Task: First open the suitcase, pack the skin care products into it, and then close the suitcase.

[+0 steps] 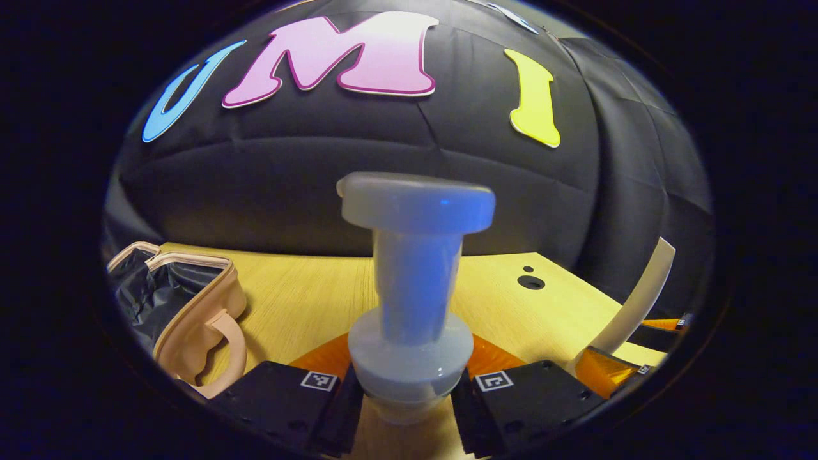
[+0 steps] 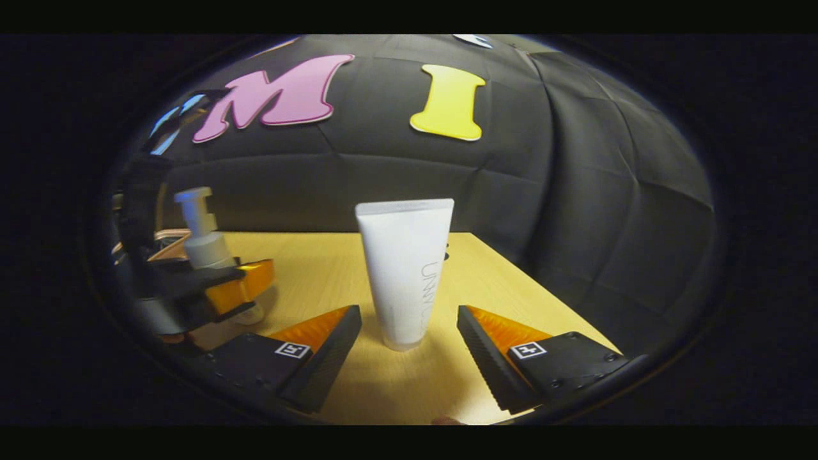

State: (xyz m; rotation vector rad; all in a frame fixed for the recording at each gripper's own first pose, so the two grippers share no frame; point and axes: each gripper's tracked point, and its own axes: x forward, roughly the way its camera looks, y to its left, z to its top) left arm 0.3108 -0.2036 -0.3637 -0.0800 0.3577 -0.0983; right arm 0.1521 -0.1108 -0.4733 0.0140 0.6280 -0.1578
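Fingers of left gripper [image 1: 409,396] clamp pump bottle [image 1: 412,300]; right gripper [image 2: 409,351] spread wide around tube [image 2: 404,268].

A pale wooden table [image 2: 319,268] stood against the black quilted cloth wall [image 2: 575,211], which curved round behind and beside it. Two round holes [image 1: 530,280] sat near the table's far edge. Light was dim.

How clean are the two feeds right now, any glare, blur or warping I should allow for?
Left gripper view: the pump bottle is close and soft-focus with a bluish sheen; the table edge bows from the fisheye. Right gripper view: the white tube is sharp and casts a shadow forward; the left tool near the rim is dim and smeared.
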